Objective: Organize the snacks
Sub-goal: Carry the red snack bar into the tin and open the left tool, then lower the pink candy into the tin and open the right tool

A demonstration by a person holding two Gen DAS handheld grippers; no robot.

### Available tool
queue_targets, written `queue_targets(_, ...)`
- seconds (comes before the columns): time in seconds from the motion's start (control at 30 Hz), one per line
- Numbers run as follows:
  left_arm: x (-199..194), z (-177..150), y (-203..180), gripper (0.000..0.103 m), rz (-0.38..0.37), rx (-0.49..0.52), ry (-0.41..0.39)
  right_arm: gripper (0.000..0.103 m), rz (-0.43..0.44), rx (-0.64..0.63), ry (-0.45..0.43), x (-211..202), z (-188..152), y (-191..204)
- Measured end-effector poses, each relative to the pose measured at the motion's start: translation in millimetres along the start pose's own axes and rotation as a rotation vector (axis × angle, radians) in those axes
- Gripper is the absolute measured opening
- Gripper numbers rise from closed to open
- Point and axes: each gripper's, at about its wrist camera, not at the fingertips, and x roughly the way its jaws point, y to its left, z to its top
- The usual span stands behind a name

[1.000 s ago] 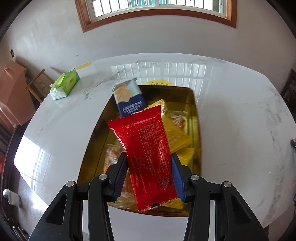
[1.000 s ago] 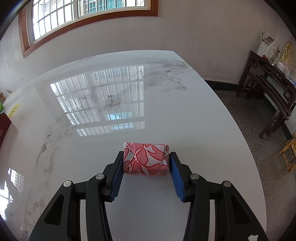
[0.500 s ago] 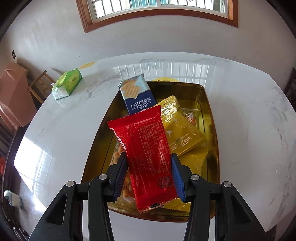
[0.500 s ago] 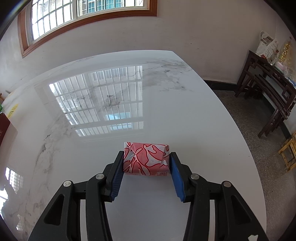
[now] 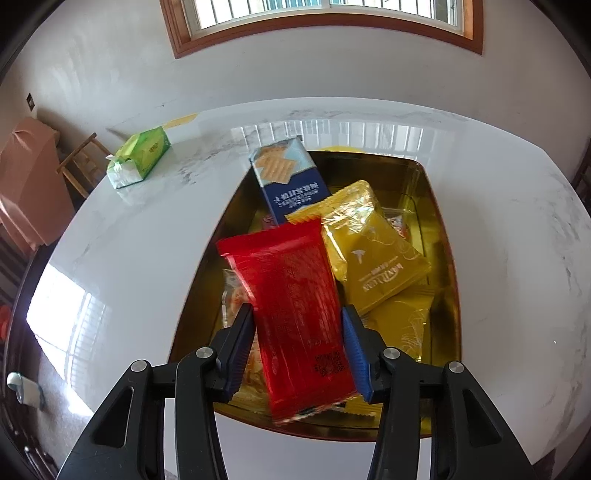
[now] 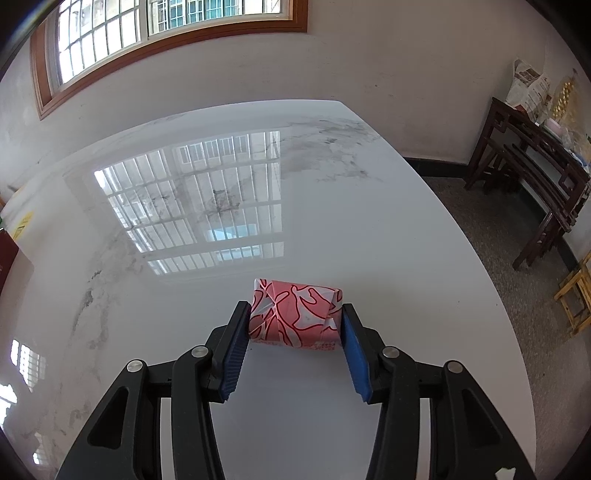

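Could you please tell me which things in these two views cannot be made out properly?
- Left wrist view: the snacks low in the gold tray are mostly covered by the red packet in the left tool.
- The red packet's print is blurred.
- Right wrist view: the dark red object is cut off by the left edge.

White plastered wall (image 6: pixel 369 62) runs behind the marble table (image 6: pixel 369 229) w/ a wood-framed barred window (image 6: pixel 147 33) high above the jaws; daylight throws its grid reflection (image 6: pixel 207 206) on the tabletop ahead of them. Right of the jaws: speckled grey floor (image 6: pixel 491 236), dark wooden chairs (image 6: pixel 532 184) by the wall, a small yellow stool (image 6: pixel 576 291); in left wrist view, far left of the jaws, a pink-covered piece (image 5: pixel 26 184) & a wooden stool (image 5: pixel 83 162).
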Motion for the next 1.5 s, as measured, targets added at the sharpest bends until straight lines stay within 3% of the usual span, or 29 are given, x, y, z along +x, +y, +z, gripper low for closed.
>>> queue_targets(0.3,-15,7,18,0.055,0.011,-0.048,-0.051,0.043,0.014,0.018,0.0,-6,-6,9)
queue_targets(0.57,-27,3,36,0.056,0.01,-0.114,-0.056,0.042,0.1,0.066,0.014,-17,-13,24)
queue_targets(0.83,-34,-4,34,0.057,-0.011,-0.099,-0.052,0.042,0.179,0.053,0.008,-35,-17,54)
queue_targets(1.03,-37,-7,35,0.057,-0.025,-0.105,-0.047,0.043,0.285,-0.009,-0.008,-58,-13,99)
queue_targets(1.5,-38,-15,41,0.057,-0.027,-0.098,-0.047,0.043,0.565,-0.277,-0.025,-110,8,265)
